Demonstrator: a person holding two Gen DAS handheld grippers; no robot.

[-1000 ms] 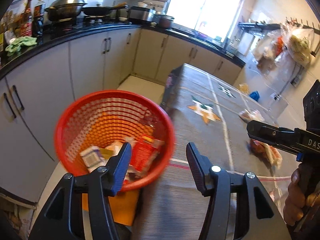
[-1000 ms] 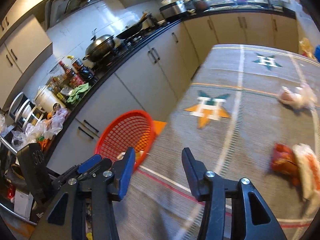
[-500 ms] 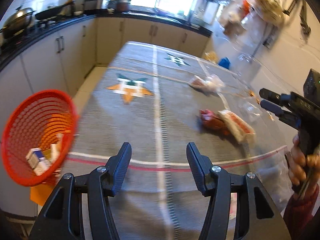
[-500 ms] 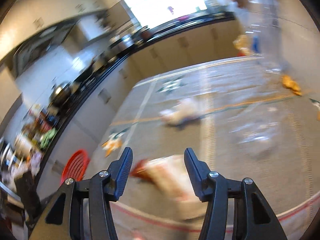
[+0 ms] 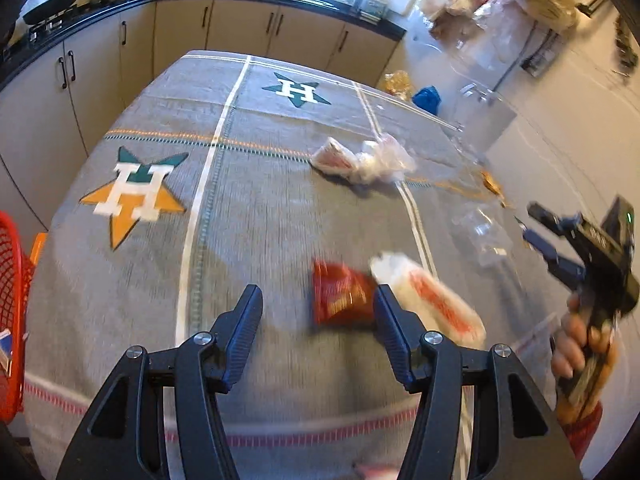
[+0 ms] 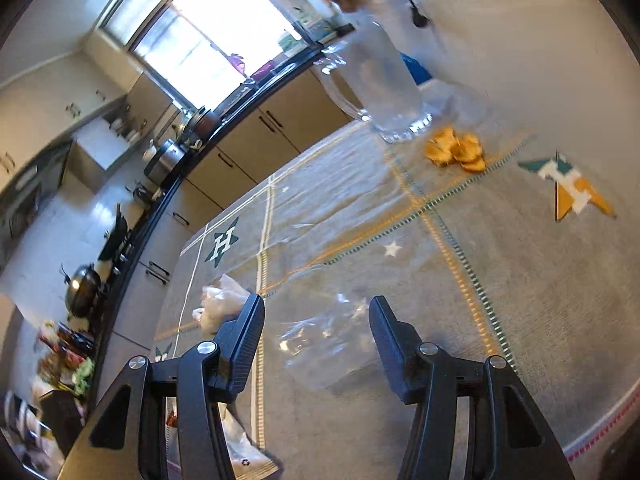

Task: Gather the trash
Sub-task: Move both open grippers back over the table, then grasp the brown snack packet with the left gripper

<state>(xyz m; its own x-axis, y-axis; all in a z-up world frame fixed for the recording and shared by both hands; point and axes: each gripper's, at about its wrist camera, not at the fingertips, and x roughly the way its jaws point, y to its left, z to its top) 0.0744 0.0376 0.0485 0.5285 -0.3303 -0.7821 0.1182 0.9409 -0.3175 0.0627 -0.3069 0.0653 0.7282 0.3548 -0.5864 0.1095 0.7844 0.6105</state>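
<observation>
My left gripper (image 5: 318, 304) is open over the grey tablecloth (image 5: 260, 220). A red snack wrapper (image 5: 340, 300) lies just ahead of it, close to the right finger. A white wrapper with red print (image 5: 432, 304) lies beside that. My right gripper (image 5: 532, 222) is held further right by a hand. In the right wrist view the right gripper (image 6: 316, 312) is open above a crumpled clear plastic wrapper (image 6: 320, 336), and its pads are off the plastic. The red mesh basket (image 5: 12, 300), with trash inside, shows at the left edge.
Crumpled white plastic bags (image 5: 360, 160) lie mid-table. Orange scraps (image 6: 456, 152) sit beside a clear glass jug (image 6: 392, 92) near the wall. A blue item (image 5: 426, 96) rests at the far corner. Cabinets and a cluttered counter run along the far and left sides.
Both grippers swung away from the red basket and rightward over the table. The basket slid to the left edge of the left view. The right view rolled and now faces the clear wrapper.
</observation>
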